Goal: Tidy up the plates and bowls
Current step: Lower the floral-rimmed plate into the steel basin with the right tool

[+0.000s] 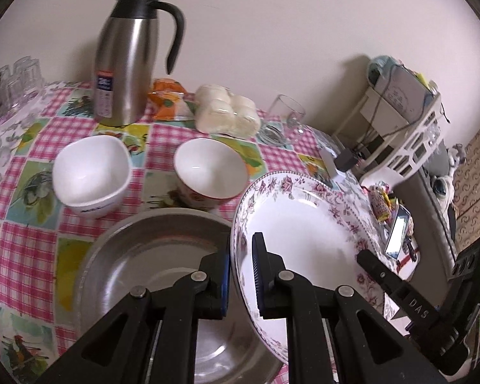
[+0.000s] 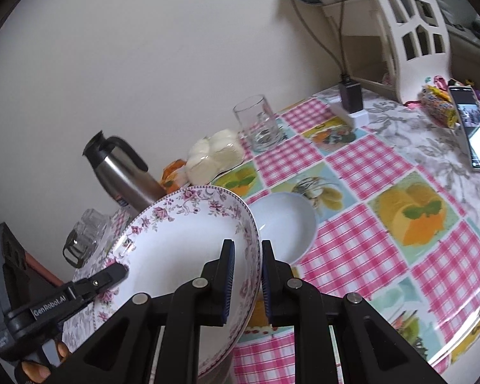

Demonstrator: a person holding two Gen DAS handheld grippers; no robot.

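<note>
A floral-rimmed white plate [image 1: 304, 224] is held tilted above the table by both grippers. My left gripper [image 1: 241, 275] is shut on its near rim. My right gripper [image 2: 244, 275] is shut on the opposite rim of the plate [image 2: 176, 243]; its finger also shows in the left wrist view [image 1: 380, 272]. A large steel basin [image 1: 150, 256] lies below the plate's left edge. A square white bowl [image 1: 91, 172] and a red-patterned bowl [image 1: 209, 169] stand behind the basin. A small white dish [image 2: 288, 220] lies just beyond the plate in the right wrist view.
A steel thermos jug [image 1: 128, 60], wrapped buns [image 1: 227, 112], an orange packet [image 1: 168, 96] and a drinking glass [image 2: 259, 124] stand near the wall. Upturned glasses [image 1: 12, 80] are far left. A phone [image 2: 473, 128], snacks [image 2: 438, 105], a charger [image 2: 350, 96] and a white rack [image 2: 412, 32] are at the right.
</note>
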